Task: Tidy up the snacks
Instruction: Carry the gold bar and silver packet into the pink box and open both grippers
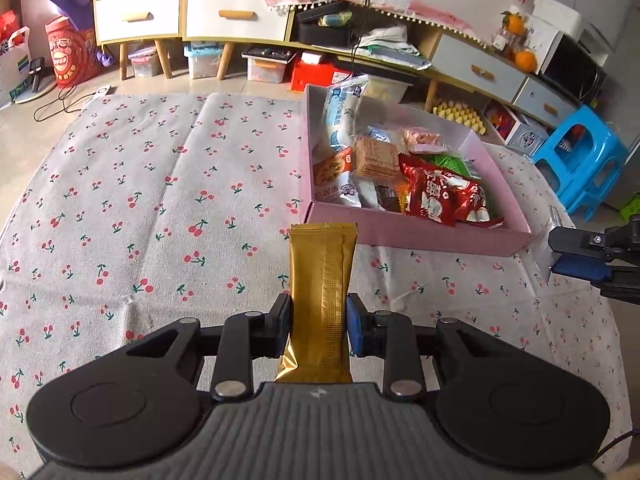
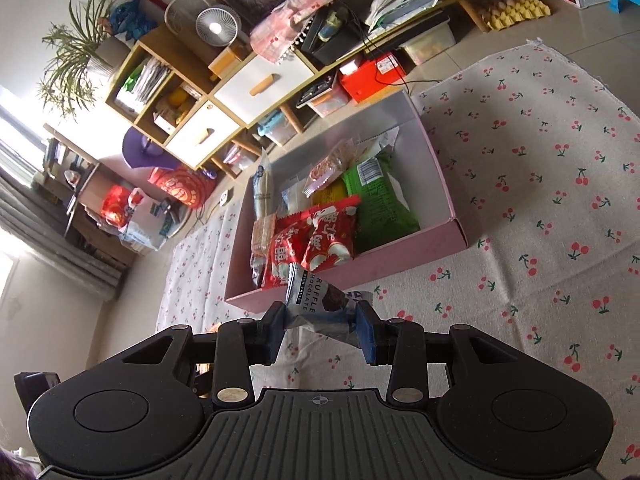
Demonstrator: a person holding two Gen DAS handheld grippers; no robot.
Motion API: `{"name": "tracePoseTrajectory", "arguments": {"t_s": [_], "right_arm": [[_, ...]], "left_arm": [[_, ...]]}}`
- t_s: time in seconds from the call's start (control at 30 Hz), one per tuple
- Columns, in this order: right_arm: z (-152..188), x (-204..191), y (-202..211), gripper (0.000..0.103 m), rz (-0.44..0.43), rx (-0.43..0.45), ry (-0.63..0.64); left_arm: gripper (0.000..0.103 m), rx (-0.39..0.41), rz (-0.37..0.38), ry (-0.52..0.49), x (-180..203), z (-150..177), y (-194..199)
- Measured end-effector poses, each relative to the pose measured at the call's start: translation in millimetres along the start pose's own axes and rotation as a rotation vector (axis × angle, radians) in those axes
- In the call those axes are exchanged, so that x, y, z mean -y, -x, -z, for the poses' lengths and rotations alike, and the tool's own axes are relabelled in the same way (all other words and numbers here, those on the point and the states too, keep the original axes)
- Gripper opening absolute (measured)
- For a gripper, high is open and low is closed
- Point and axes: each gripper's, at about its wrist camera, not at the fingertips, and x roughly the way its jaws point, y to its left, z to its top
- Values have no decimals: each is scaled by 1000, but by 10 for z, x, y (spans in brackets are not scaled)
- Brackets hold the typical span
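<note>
My left gripper (image 1: 318,320) is shut on a long gold snack packet (image 1: 322,280), held upright above the cloth just short of the pink box's near wall (image 1: 400,236). The pink box holds several snacks, among them red packets (image 1: 444,196) and a tall white and blue packet (image 1: 342,116). My right gripper (image 2: 322,326) is shut on a silver truffle chocolate packet (image 2: 316,300), held near a corner of the pink box (image 2: 360,276). The box in that view holds red packets (image 2: 316,236) and a green packet (image 2: 380,196). The right gripper's fingers (image 1: 576,252) show at the left view's right edge.
A cherry-print cloth (image 1: 160,200) covers the floor under the box. Low cabinets with drawers (image 1: 224,12) and storage bins line the far side. A blue plastic stool (image 1: 580,156) stands to the right. A red bag (image 1: 68,52) and cables lie at the far left.
</note>
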Motion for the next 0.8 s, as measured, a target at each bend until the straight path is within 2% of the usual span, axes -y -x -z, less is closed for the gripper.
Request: {"name": "tracePoseTrajectory", "arguments": {"t_s": [0.2,0.4,0.57,0.67,0.8], "right_arm": [[-282,105,-77,37,1,59,-55],[-513,195,-253,37,23,104,-111],[-619,320,-364,37,23,122,-155],[-638,487,-426,37,12,112,-235],[-639,597,-456,37,-10,97,-286]], "left_arm": [[26,61,35,-19,245,-268,10],[26,93,70,-40,502,-641,-244],[26,78,116,-55,701,-913,-546],[26,68,142,-64,809,-1037,-706],[26,11,211,-70,934,-1180,-962]]}}
